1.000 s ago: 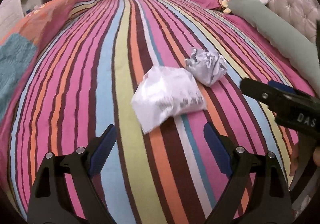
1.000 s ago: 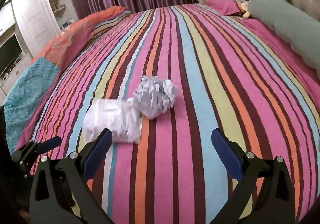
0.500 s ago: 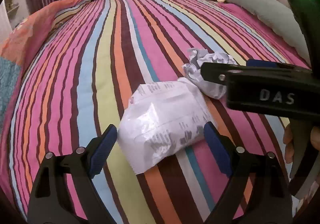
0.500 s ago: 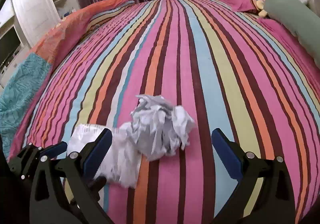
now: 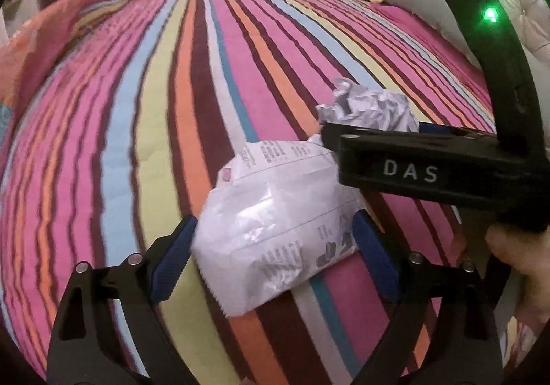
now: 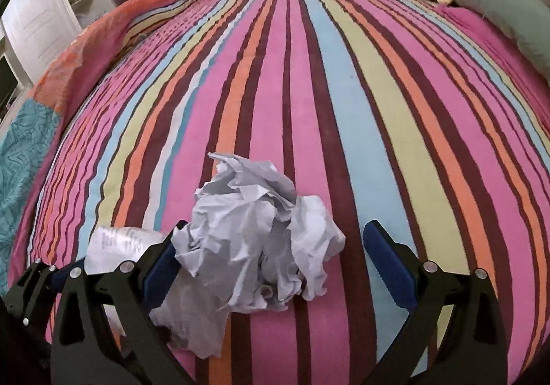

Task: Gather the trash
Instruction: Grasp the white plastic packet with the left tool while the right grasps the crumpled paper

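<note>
White wrapper (image 5: 275, 233) between open left gripper (image 5: 275, 261) jaws

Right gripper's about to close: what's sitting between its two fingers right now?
In the right wrist view, the crumpled paper ball lies between the open right gripper's fingers, nearer the left finger. Striped bedspread shows beside the other.
</note>
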A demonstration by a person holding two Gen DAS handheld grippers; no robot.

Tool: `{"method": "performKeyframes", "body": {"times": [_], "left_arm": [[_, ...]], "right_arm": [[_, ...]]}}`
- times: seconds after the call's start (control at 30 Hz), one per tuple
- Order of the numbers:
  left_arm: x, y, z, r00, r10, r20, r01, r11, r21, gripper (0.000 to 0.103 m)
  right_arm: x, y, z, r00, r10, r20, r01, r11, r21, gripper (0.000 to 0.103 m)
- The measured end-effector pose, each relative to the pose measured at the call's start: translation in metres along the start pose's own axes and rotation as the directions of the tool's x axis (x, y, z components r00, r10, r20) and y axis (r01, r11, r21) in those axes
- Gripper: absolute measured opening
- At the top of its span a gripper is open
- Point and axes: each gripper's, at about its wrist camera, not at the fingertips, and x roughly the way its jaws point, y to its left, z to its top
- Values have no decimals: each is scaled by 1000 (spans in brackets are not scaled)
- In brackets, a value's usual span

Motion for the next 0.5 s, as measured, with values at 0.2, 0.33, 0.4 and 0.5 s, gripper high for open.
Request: {"method": "performKeyframes", "body": {"times": [0.2,0.33,0.4,0.5], "left_arm": [[14,10,1,996,-83,-13,82,994,-76,94],[20,1,7,999,-39,-14,38,997,-74,94],[22,-1,11,999,-25,-19,24,996,-88,89],[18,-8,13,1000,-19,-11,18,998,-66,59]], "right_arm": [[5,8,1,1000,-22,-20,21,999,-33,84],[6,12,-1,999,-47,-27,45,997,-68,83],[5,10,-1,999,-49,-22,48,997,-68,79],[-1,9,-3,1000,-31,3,32,998,-55,63]]}}
